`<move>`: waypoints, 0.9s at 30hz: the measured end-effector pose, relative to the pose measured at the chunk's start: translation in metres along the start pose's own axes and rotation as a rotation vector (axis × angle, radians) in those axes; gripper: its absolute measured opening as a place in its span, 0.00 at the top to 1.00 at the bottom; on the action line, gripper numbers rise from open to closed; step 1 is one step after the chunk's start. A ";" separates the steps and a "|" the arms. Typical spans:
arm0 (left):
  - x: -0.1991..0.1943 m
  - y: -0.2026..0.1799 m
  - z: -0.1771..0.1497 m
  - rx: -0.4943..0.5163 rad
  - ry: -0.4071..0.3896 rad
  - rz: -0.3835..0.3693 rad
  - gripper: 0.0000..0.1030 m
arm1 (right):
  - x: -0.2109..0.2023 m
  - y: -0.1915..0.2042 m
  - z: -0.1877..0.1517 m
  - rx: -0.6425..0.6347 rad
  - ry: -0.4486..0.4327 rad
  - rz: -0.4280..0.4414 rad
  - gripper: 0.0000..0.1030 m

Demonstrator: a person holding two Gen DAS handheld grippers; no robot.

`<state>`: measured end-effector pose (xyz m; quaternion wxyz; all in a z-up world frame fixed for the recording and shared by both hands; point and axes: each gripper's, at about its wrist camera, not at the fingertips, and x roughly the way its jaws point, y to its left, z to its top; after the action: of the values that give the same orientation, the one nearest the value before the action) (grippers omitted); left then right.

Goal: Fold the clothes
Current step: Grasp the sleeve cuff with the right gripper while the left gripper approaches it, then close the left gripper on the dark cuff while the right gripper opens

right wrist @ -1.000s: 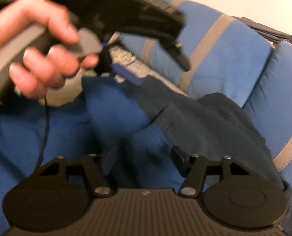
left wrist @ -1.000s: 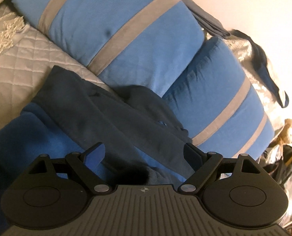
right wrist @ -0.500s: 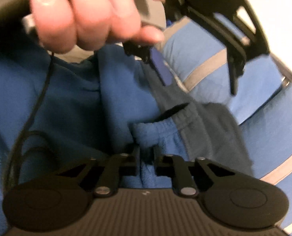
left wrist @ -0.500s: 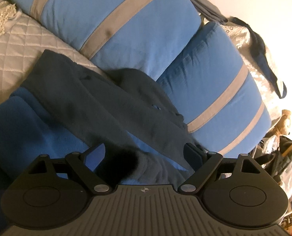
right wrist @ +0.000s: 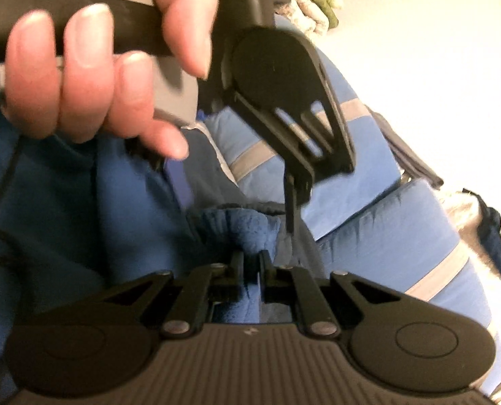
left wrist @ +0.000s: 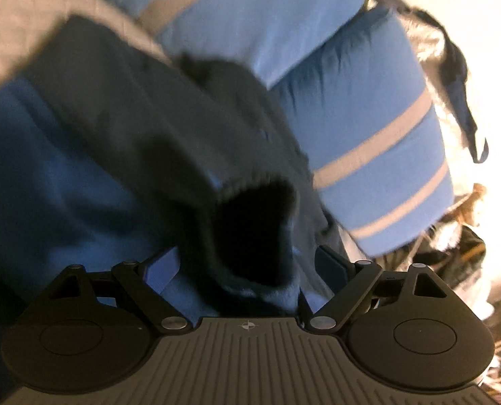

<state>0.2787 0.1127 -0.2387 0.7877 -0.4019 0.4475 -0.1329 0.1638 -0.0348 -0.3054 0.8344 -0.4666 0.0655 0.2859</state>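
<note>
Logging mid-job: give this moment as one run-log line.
left gripper: open, straddling cuff | right gripper: shut on blue fleece garment's ribbed cuff | step: fold underway

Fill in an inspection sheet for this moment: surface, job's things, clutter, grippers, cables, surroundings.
Surface: quilted bedspread, mostly covered.
Job's things: blue and dark navy garment; its ribbed cuff is lifted, opening toward the left wrist camera.
Clutter: two blue pillows with grey stripes; stuffed toy at the far right.
Grippers: right gripper shut on the cuff; left gripper open around the cuff, held by a hand.
Cables: black cable hanging below the hand.
Surroundings: pale wall; dark bag strap.
</note>
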 end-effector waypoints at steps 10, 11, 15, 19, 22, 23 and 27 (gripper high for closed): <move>0.010 0.024 -0.003 -0.153 0.049 -0.055 0.35 | -0.011 0.015 0.000 -0.112 -0.025 0.033 0.91; 0.011 0.025 -0.003 -0.154 0.050 -0.046 0.41 | -0.011 0.015 0.000 -0.112 -0.028 0.038 0.91; 0.014 0.025 -0.003 -0.150 0.045 -0.031 0.59 | -0.014 0.014 -0.001 -0.113 -0.036 0.059 0.91; 0.014 0.023 -0.001 -0.136 0.025 -0.023 0.80 | -0.013 0.011 -0.005 -0.114 -0.033 0.072 0.91; 0.008 0.022 -0.001 -0.141 -0.004 -0.049 0.84 | -0.013 0.010 -0.006 -0.078 -0.037 0.055 0.72; 0.006 0.021 -0.001 -0.142 -0.018 -0.063 0.84 | -0.014 0.010 -0.006 -0.055 -0.041 0.033 0.63; -0.004 0.008 0.000 -0.106 -0.101 -0.103 0.84 | -0.004 -0.008 -0.013 0.078 0.007 -0.062 0.25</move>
<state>0.2751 0.1200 -0.2426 0.7790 -0.4717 0.3924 -0.1290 0.1673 -0.0503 -0.3048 0.8601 -0.4366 0.0650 0.2558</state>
